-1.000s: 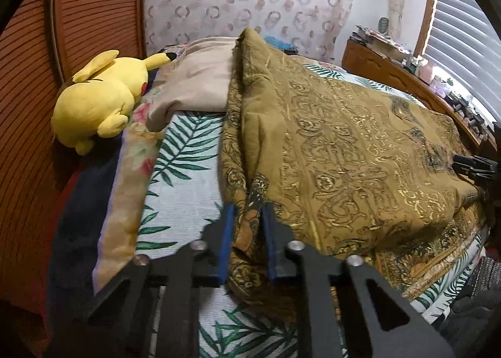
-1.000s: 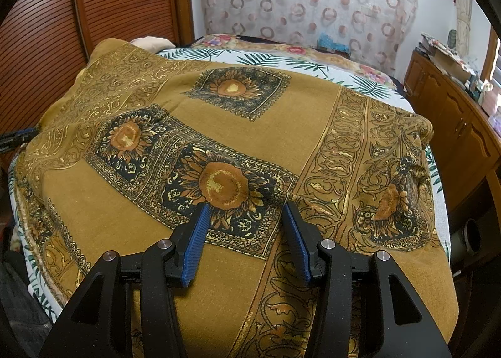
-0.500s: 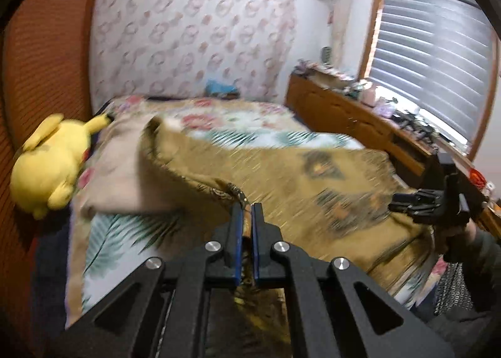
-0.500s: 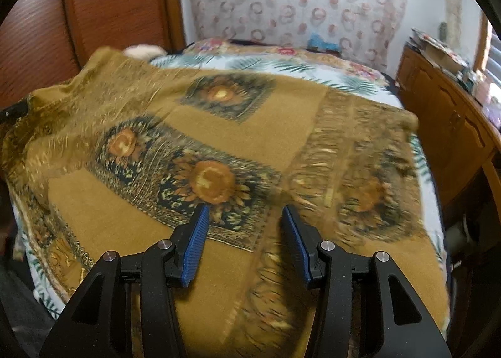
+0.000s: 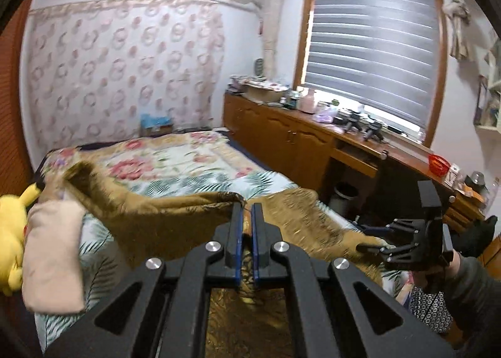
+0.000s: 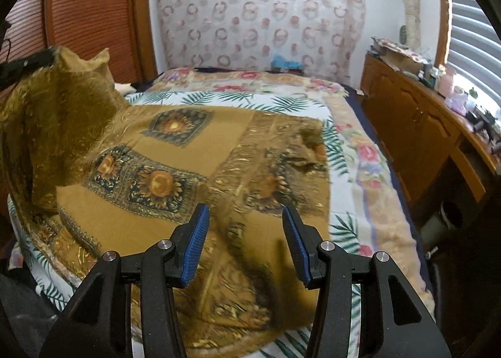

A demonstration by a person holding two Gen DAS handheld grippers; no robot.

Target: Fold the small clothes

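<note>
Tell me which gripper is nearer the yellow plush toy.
Left. The left gripper, shut on the brown cloth, is on the plush toy side; the right gripper is opposite.

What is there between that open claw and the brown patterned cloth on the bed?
Nothing visible. The right gripper hangs open just above the brown cloth, with only air between its blue pads and the fabric. The left gripper is already shut on the cloth's edge, lifting it.

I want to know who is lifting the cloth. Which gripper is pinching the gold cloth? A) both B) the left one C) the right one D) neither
B: the left gripper is shut on an edge of the gold cloth, while the right gripper hangs open above it.
</note>
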